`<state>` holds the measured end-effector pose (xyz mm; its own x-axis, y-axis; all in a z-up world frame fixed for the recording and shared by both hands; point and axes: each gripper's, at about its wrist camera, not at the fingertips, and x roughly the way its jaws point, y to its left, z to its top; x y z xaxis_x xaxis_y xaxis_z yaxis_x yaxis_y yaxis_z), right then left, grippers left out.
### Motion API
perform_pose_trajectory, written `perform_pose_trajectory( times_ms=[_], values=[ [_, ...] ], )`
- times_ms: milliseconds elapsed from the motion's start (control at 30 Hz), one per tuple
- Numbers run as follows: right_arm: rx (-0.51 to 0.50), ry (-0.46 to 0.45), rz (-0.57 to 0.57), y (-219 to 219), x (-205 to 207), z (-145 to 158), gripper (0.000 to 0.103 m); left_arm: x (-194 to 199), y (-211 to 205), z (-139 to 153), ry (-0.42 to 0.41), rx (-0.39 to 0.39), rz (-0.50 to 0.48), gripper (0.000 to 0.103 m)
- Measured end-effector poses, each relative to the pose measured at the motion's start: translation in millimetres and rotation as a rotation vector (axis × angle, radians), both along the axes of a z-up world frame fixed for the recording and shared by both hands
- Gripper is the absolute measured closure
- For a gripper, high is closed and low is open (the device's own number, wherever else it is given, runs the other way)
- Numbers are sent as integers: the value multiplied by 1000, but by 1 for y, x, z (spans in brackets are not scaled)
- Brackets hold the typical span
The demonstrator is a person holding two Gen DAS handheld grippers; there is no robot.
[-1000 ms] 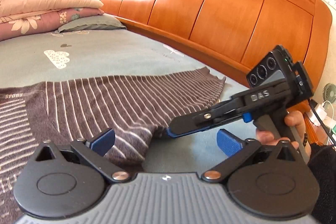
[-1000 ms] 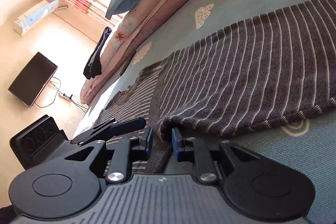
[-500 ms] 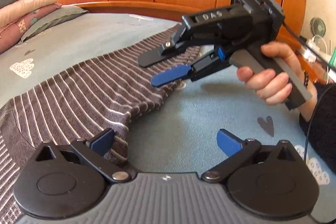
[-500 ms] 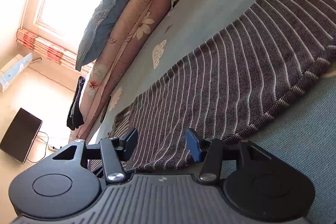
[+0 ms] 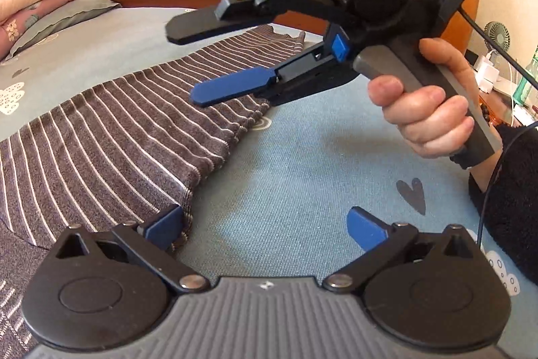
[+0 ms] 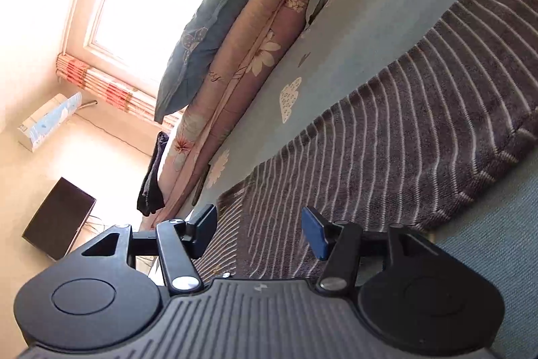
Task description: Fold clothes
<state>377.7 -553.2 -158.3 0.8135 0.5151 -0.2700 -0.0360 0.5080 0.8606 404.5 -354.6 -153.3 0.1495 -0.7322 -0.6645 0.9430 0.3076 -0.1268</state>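
Your right gripper (image 5: 215,63) is opening, its blue-padded jaws apart above the sweater with nothing between them. Your left gripper (image 5: 265,229) is spread wide and empty — one pad touches the folded hem. The brown knitted sweater with thin white stripes (image 5: 111,140) lies folded across the teal printed bed sheet (image 5: 302,177), near the wooden headboard edge. Nothing pins the fold now; brushing the loose hem with that left pad could drag it open.

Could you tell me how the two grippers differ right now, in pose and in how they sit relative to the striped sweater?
The left gripper sits low at the striped sweater's edge, one pad against the hem; the right gripper hangs above it, clear of the fabric. The left's jaws are spread wider; the right's are opening. Neither holds anything.
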Motion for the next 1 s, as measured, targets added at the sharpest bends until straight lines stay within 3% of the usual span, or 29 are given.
perform_pose_trajectory(
  times_ms=[133, 200, 233, 433, 567, 700, 767, 833, 1000],
  values=[
    [-52, 47, 67, 30, 18, -5, 39, -1, -1, -2, -17, 0, -7, 1],
    [-103, 137, 121, 42, 27, -13, 35, -2, -2, -2, -22, 6, -11, 1],
    [-128, 180, 141, 45, 31, -16, 37, -2, -2, -1, -23, 8, -12, 1],
    [-169, 198, 156, 30, 18, -12, 45, 2, 1, 8, -20, -27, 8, 1],
    [-206, 198, 153, 27, 12, -3, 44, 13, 0, 0, 48, -20, 58, 1],
    [-207, 147, 48, 15, 2, 12, 26, 6, -2, -2, 0, -22, 47, 1],
    [-178, 155, 24, 11, 5, 6, 24, 5, -3, -3, -5, -21, 45, 1],
    [-206, 221, 43, 14, 13, -5, 27, 6, -1, -3, -3, -28, 45, 1],
    [-243, 245, 13, -3, 2, -2, 43, 9, -1, -4, 2, -44, 50, 1]
  ],
)
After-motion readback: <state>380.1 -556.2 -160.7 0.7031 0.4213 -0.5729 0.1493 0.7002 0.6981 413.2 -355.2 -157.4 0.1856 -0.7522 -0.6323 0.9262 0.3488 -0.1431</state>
